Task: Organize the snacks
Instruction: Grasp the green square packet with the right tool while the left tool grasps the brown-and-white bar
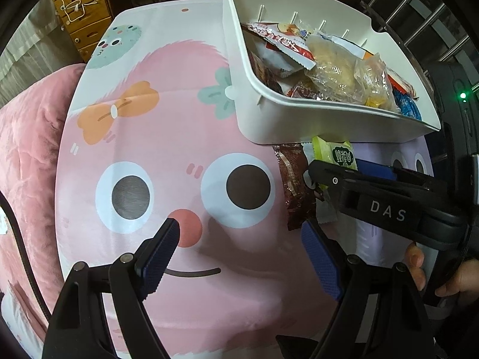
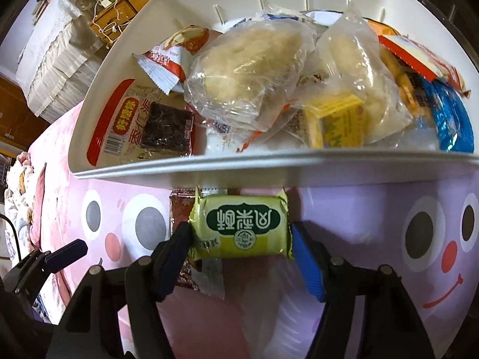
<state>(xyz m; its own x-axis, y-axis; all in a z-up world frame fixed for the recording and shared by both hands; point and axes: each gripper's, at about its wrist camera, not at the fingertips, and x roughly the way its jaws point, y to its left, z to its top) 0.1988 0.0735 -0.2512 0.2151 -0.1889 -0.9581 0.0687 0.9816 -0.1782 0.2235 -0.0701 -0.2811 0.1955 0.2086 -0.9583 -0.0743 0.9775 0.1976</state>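
A white bin (image 1: 299,121) (image 2: 239,166) holds several wrapped snacks. My right gripper (image 2: 241,239) is shut on a green snack packet (image 2: 242,229) just in front of the bin's near wall, a little below its rim. In the left wrist view the right gripper (image 1: 335,176) and the green packet (image 1: 335,154) show at the right. A dark red packet (image 1: 295,190) and a clear wrapper (image 2: 209,278) lie on the cloth under the held packet. My left gripper (image 1: 242,249) is open and empty over the pink cartoon face.
The bin sits on a bed covered with a pink cartoon-face cloth (image 1: 167,137). A pink pillow (image 1: 27,149) lies at the left. Wooden drawers (image 1: 86,15) stand behind. A metal railing (image 1: 419,9) is at the far right.
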